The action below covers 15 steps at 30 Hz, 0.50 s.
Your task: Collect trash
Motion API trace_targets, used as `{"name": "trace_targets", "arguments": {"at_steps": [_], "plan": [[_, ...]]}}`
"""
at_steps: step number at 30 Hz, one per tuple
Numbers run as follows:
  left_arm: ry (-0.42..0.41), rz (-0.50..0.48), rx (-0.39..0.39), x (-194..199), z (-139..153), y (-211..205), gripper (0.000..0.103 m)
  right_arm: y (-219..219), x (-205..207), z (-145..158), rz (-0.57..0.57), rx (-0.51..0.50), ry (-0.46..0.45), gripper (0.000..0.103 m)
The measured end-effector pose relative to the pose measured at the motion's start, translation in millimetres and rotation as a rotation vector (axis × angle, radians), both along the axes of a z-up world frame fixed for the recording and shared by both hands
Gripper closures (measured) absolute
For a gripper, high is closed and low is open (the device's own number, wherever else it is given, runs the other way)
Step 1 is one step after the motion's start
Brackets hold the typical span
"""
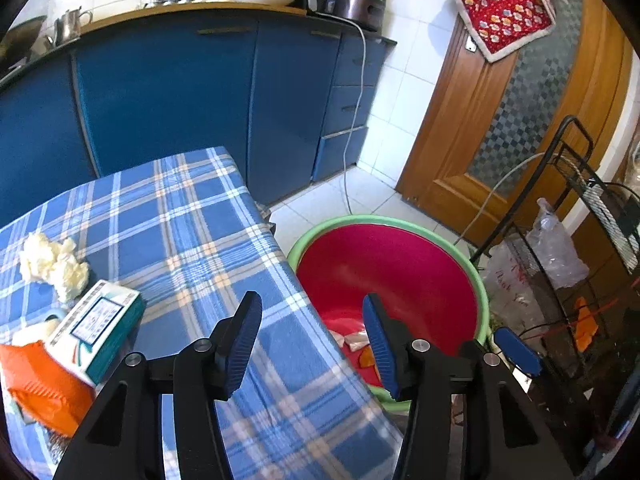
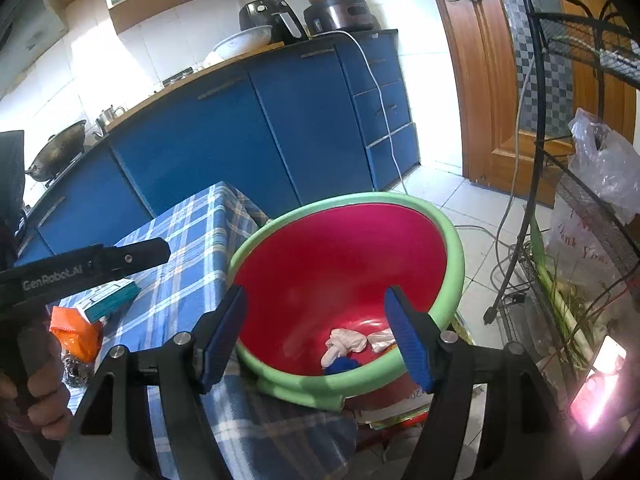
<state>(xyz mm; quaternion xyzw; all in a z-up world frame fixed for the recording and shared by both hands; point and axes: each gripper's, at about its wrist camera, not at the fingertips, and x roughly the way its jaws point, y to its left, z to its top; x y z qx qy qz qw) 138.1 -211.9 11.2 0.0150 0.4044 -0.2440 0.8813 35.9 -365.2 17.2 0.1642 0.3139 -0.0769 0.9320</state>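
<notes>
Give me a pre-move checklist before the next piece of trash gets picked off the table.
1. Left gripper empty, jaws apart: ok.
2. Right gripper empty, jaws apart, above the basin: ok.
3. Red basin with the green rim beside the table and open on top, some scraps already at its bottom: ok.
4. Trash left on the checked tablecloth: crumpled tissue, teal-and-white box, orange wrapper: not ok, still to collect.
5. Box lying free: cannot tell, it seems to overlap the orange wrapper.
6. Path from the trash to the basin free of obstacles: ok.
</notes>
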Motion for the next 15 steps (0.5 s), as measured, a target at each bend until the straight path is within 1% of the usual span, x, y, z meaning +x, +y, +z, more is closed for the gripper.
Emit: {"name": "trace_targets", "arguments": {"at_steps": [5,12,15], "plan": [[-0.013,0.007,-0.013,-14,10,16,0.045,6,-8,11,0.004,-0.008,-0.019,0.03],[-0.027,0.021,-0.002,-33,17,41,0.042,23,-23,29,0.027,-0.017,-0.055,0.027],[-0.022,0.045,0.027,-38,16,55,0.042,32,-27,34,0.044,-0.017,-0.061,0.026]]}}
